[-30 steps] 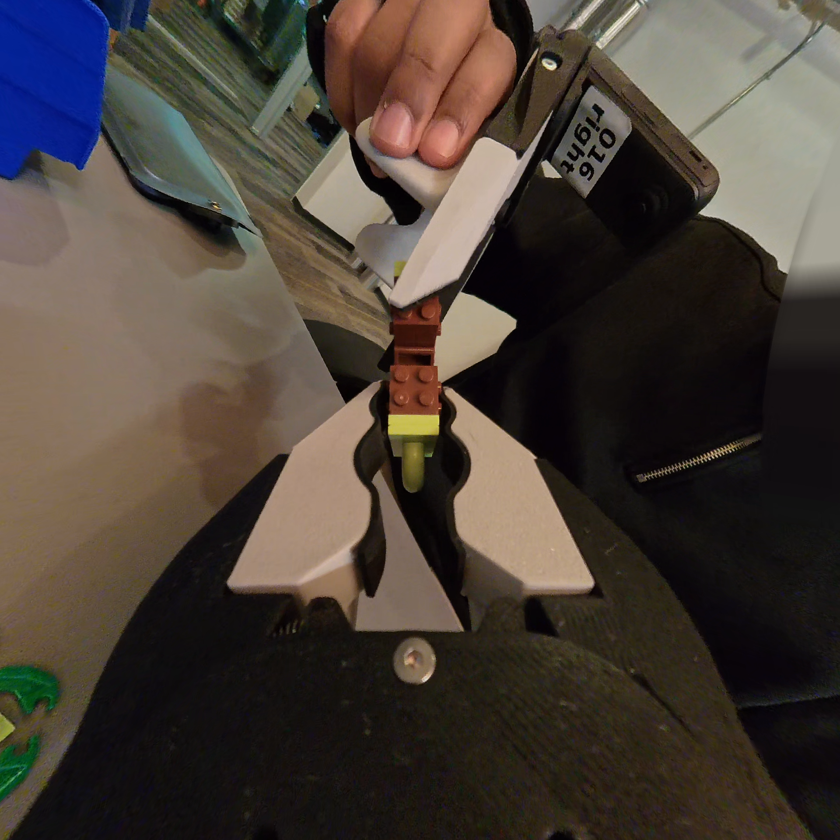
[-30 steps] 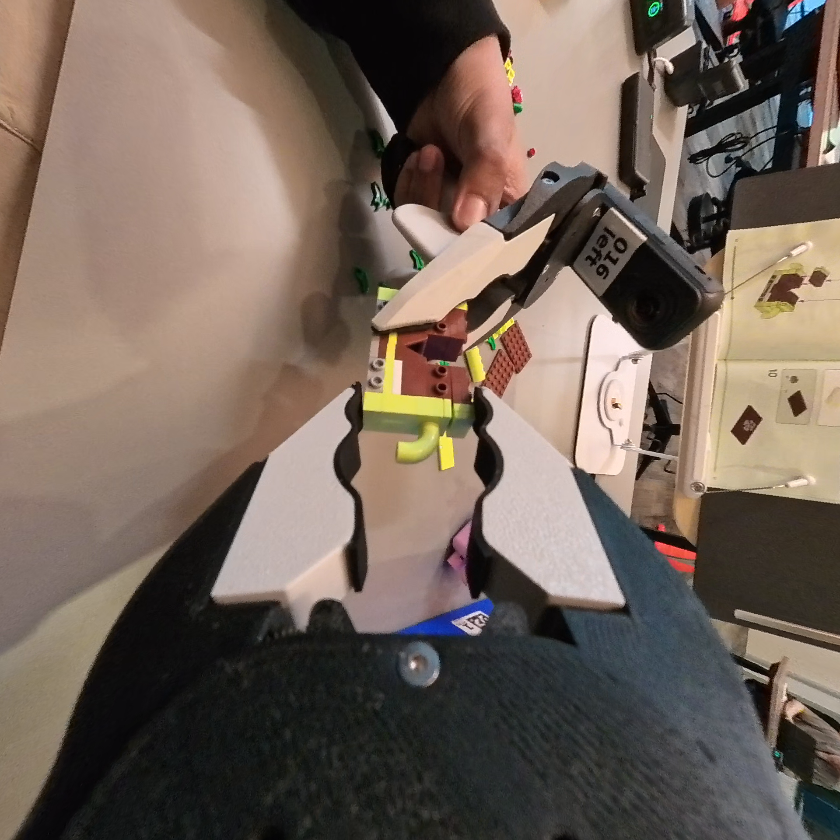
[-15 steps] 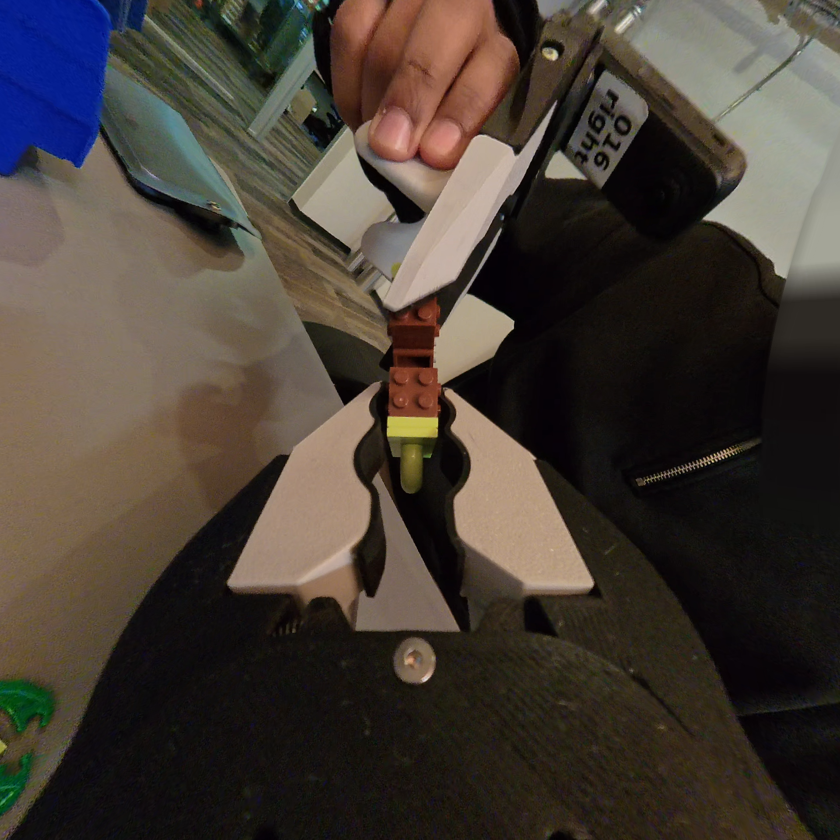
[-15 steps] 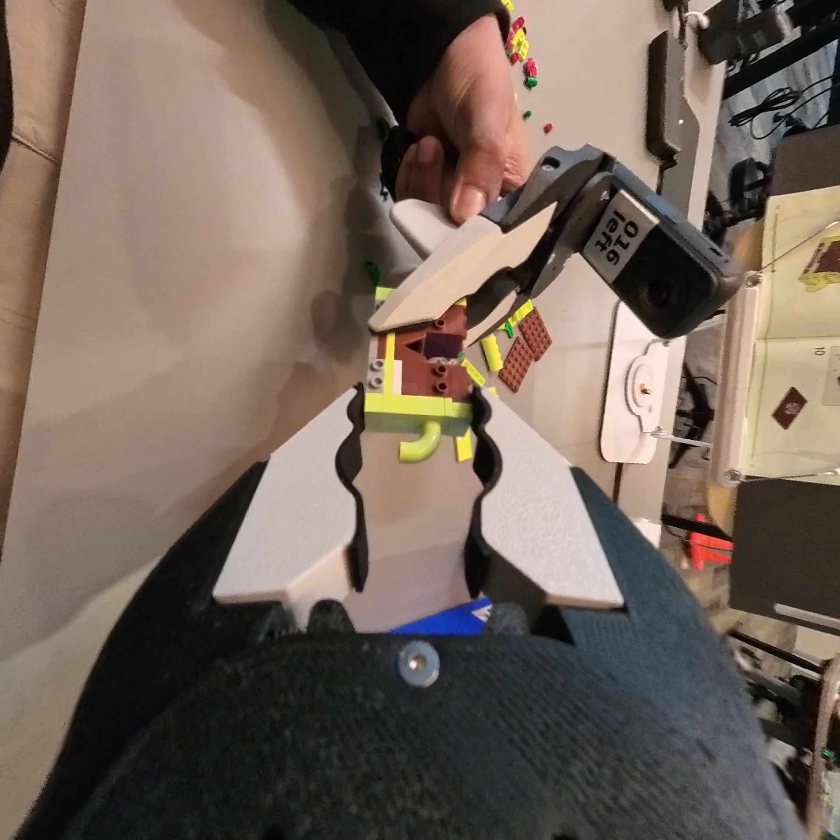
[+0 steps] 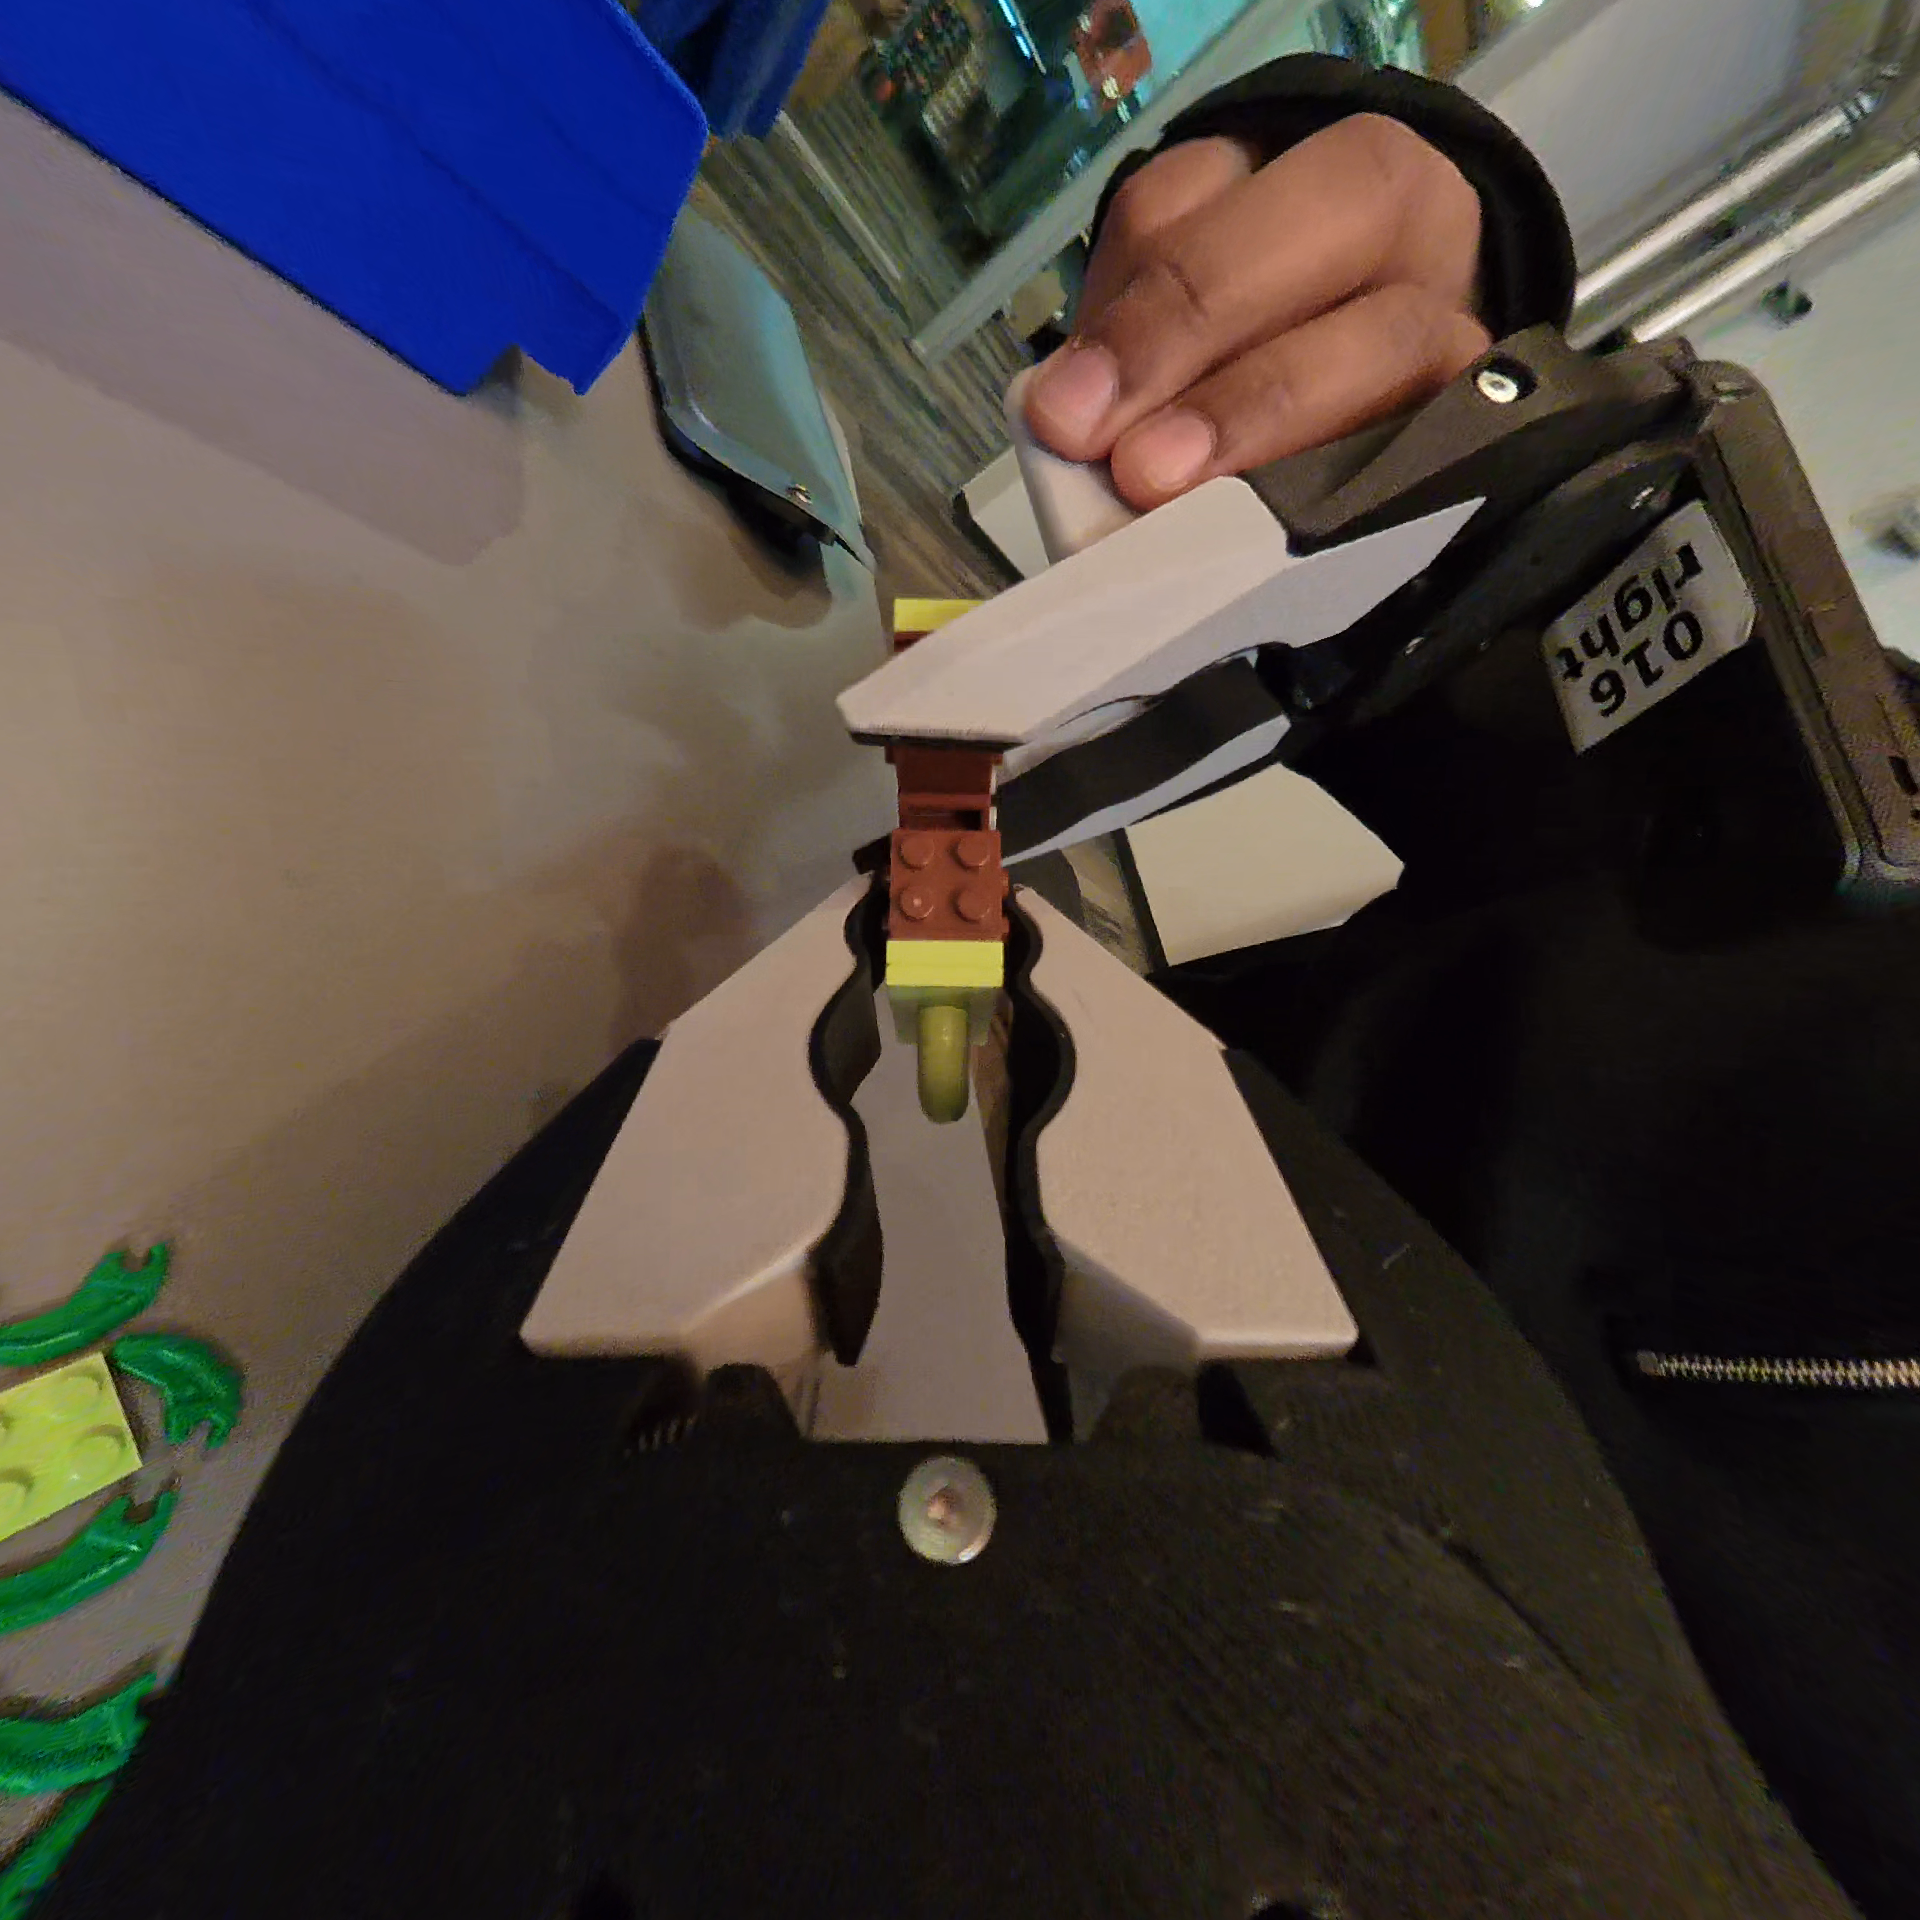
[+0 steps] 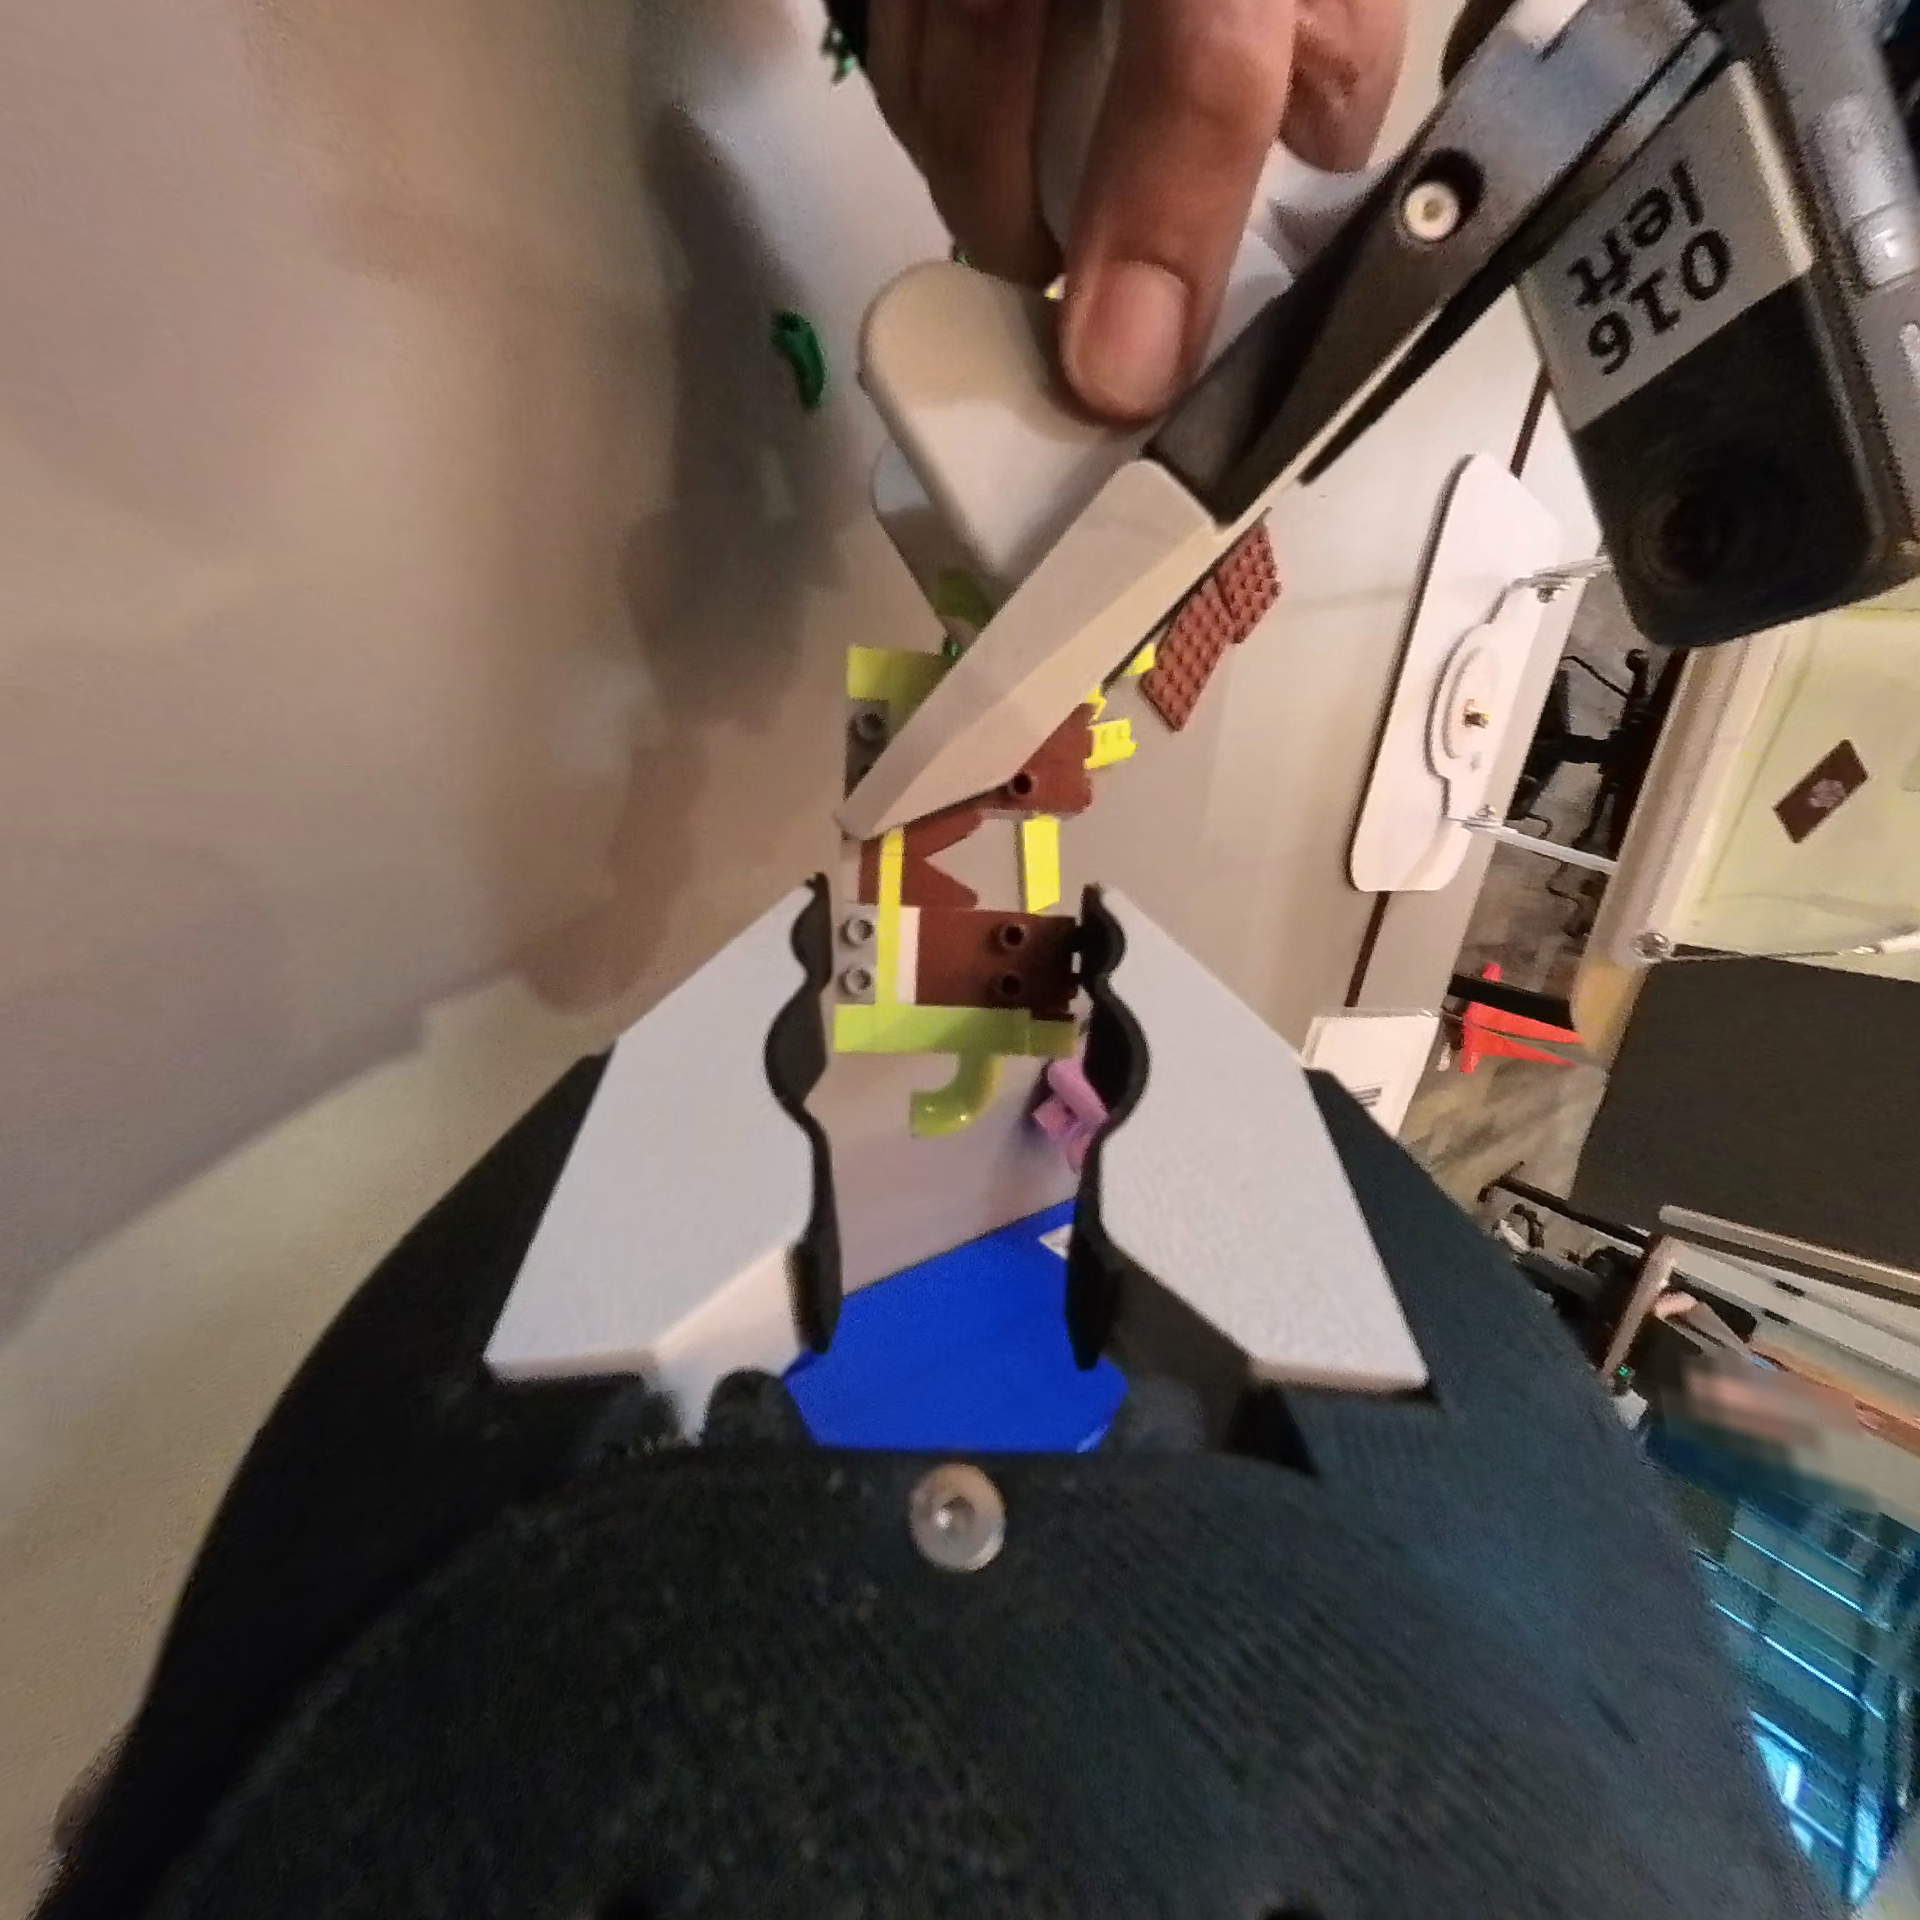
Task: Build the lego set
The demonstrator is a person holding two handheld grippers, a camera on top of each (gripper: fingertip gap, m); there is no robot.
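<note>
A small lego build (image 5: pixel 943 894) of brown bricks on a lime-green base with a lime hook hangs in the air between both grippers. My left gripper (image 5: pixel 943 906) is shut on its near end. My right gripper (image 5: pixel 935 727) comes in from the upper right and clamps the far end. In the right wrist view, my right gripper (image 6: pixel 954 904) is shut on the lime base of the build (image 6: pixel 956 987), and my left gripper (image 6: pixel 862 821) bears on the brown upper part, which looks tilted. A hand holds each gripper.
The beige table (image 5: pixel 312 831) lies below. A blue bin (image 5: pixel 364 135) stands at the far left. Green leaf pieces (image 5: pixel 94 1309) and a lime brick (image 5: pixel 52 1444) lie near left. Brown plates (image 6: pixel 1216 623), a purple piece (image 6: pixel 1070 1112) and an instruction booklet (image 6: pixel 1818 779) are at the right. The tips of both grippers are at nearly the same place.
Both grippers turned together with the build still held. The right gripper now lies flatter, coming from the right in the left wrist view. The brown upper part looks more tilted.
</note>
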